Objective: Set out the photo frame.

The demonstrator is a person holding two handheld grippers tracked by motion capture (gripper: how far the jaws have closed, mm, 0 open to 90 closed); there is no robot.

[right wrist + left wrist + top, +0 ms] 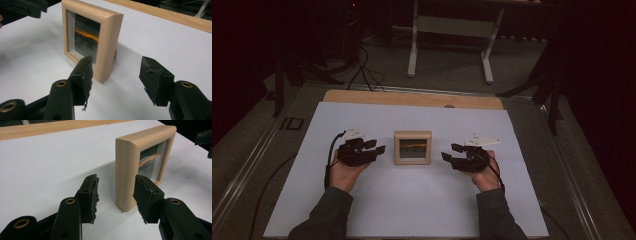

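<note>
A small light-wood picture frame (412, 147) stands upright in the middle of the white sheet (412, 200), its glass showing a dark picture with an orange streak. My left gripper (378, 147) hovers just left of it, open. In the left gripper view the frame's side (126, 167) rises a little beyond the gap between the jaws of the left gripper (116, 187), and the pads are clear of the wood. My right gripper (448, 152) sits just right of the frame, open. In the right gripper view the frame (107, 42) stands ahead of the right gripper (117, 72), untouched.
The white sheet covers a wooden tabletop whose bare strip (412, 97) shows along the far edge. Beyond it stand a white-legged table (449, 35) and floor cables (362, 70). A cable trails from each gripper toward the person's sleeves.
</note>
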